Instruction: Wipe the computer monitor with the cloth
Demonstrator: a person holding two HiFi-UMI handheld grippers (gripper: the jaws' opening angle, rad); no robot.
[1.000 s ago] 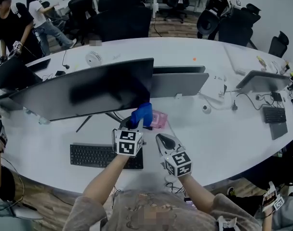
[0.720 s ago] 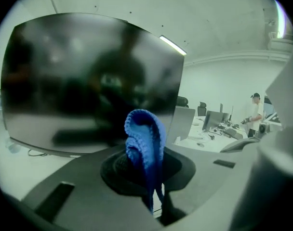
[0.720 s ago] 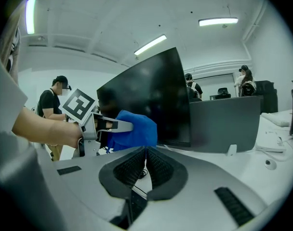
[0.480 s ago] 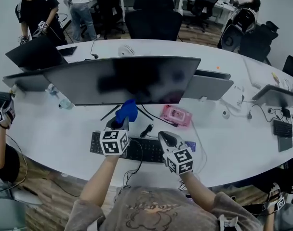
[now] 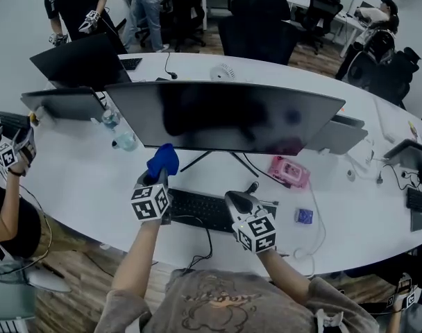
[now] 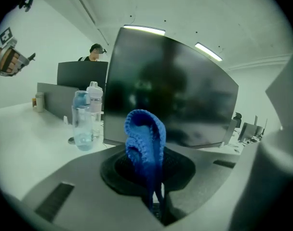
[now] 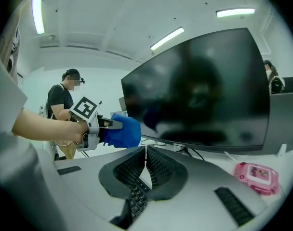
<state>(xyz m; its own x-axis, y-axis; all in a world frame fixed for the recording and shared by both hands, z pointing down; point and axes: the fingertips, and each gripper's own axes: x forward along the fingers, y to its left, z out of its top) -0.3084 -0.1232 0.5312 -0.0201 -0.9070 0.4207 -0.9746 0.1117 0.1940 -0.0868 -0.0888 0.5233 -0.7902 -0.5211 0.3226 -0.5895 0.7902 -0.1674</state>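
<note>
your left gripper (image 5: 158,179) has its jaws clamped on the blue cloth (image 6: 145,141). the cloth stands up out of the jaws in a folded bunch. you hold it in the air before the lower left part of the computer monitor (image 5: 225,116). i cannot tell if the cloth touches the screen or is just near it. the screen is dark, and the monitor stands on thin legs on the white table (image 5: 72,179).

your right gripper (image 7: 145,154) has its jaws together, with nothing between them. it hovers over the black keyboard (image 5: 200,210), which lies on the table in front of the monitor stand, on your side.

a clear water bottle (image 6: 82,121) stands upright on the table near the left edge of the monitor. a pink box (image 7: 259,175) lies on the table below the right part of the screen.
</note>
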